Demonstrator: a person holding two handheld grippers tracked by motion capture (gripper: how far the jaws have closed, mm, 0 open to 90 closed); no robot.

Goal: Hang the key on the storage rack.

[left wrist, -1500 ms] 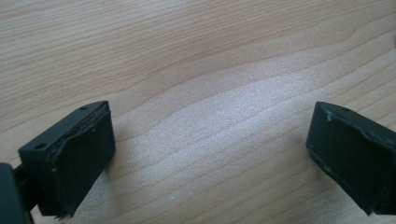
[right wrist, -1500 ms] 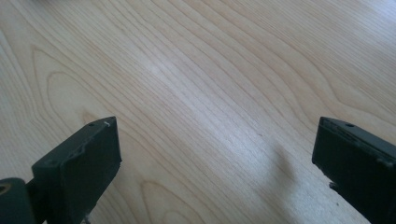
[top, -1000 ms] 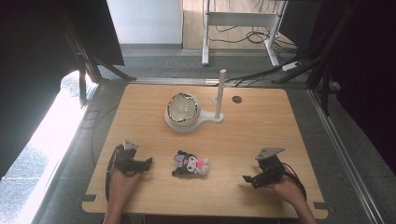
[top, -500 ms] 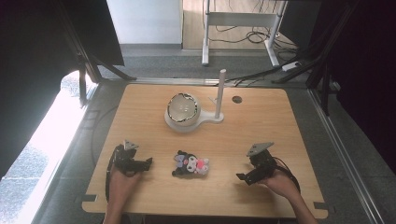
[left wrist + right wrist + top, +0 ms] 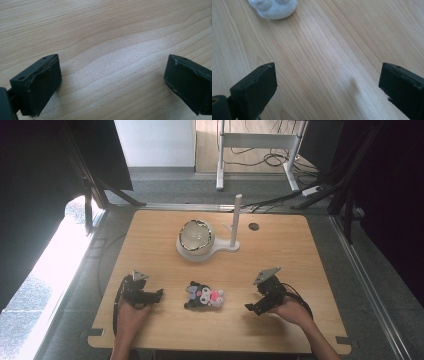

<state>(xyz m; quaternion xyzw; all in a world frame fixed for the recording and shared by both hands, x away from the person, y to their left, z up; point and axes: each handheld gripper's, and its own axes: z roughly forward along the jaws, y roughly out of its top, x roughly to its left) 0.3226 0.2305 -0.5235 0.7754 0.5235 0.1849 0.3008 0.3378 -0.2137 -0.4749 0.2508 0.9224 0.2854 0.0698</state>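
light wooden bench (image 5: 300,245): nothing on it looks moved, work judged not begun | white stand with upright post and shiny round dome (image 5: 196,239): far middle, untouched | small black-and-pink plush toy (image 5: 204,295): near edge, between both grippers, ungrasped | left gripper (image 5: 152,294): jaws apart, empty | right gripper (image 5: 252,308): jaws apart, empty, pointing toward toy
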